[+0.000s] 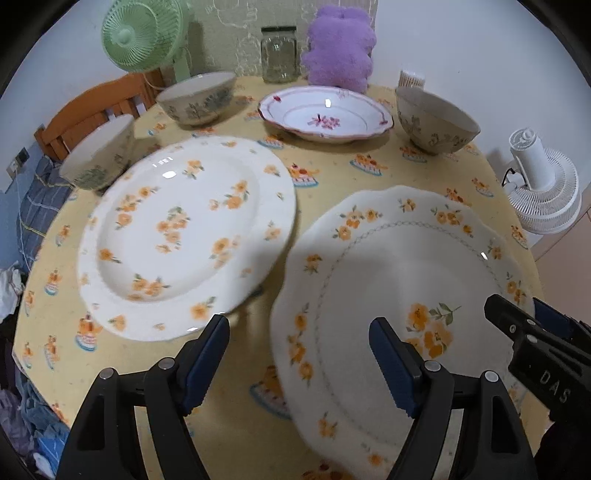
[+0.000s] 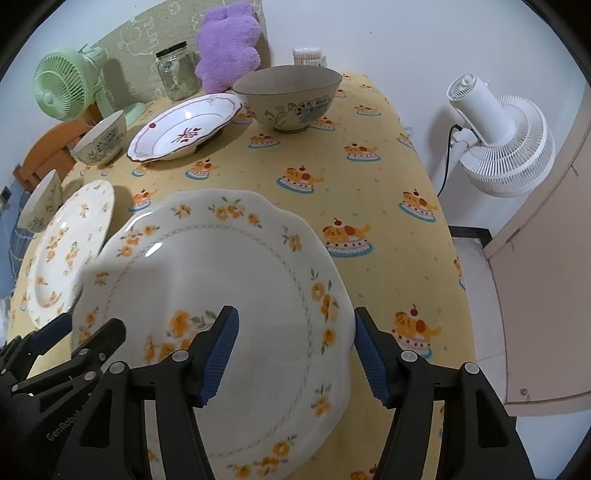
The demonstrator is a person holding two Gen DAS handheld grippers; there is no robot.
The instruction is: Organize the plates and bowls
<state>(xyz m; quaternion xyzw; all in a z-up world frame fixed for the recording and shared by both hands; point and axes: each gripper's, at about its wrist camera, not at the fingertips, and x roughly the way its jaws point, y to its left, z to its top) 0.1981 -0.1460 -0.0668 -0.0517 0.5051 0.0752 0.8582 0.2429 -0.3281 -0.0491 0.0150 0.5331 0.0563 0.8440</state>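
Two white plates with orange flowers lie on the yellow tablecloth: a round one [image 1: 184,236] [image 2: 70,247] at the left and a scalloped one [image 1: 399,295] [image 2: 221,317] at the right. My left gripper [image 1: 299,332] is open, straddling the gap between them. My right gripper [image 2: 295,328] is open over the scalloped plate's right rim and also shows in the left wrist view [image 1: 513,314]. At the back stand a pink-flowered deep plate [image 1: 325,114] [image 2: 184,129] and three beige bowls [image 1: 199,98] [image 1: 436,122] [image 1: 98,158].
Behind the dishes are a glass jar [image 1: 279,55], a purple plush cushion [image 1: 340,48], a cotton-swab box [image 1: 410,78] and a green fan [image 1: 142,35]. A white fan [image 2: 502,147] stands off the table's right edge. An orange chair [image 1: 92,107] is at the left.
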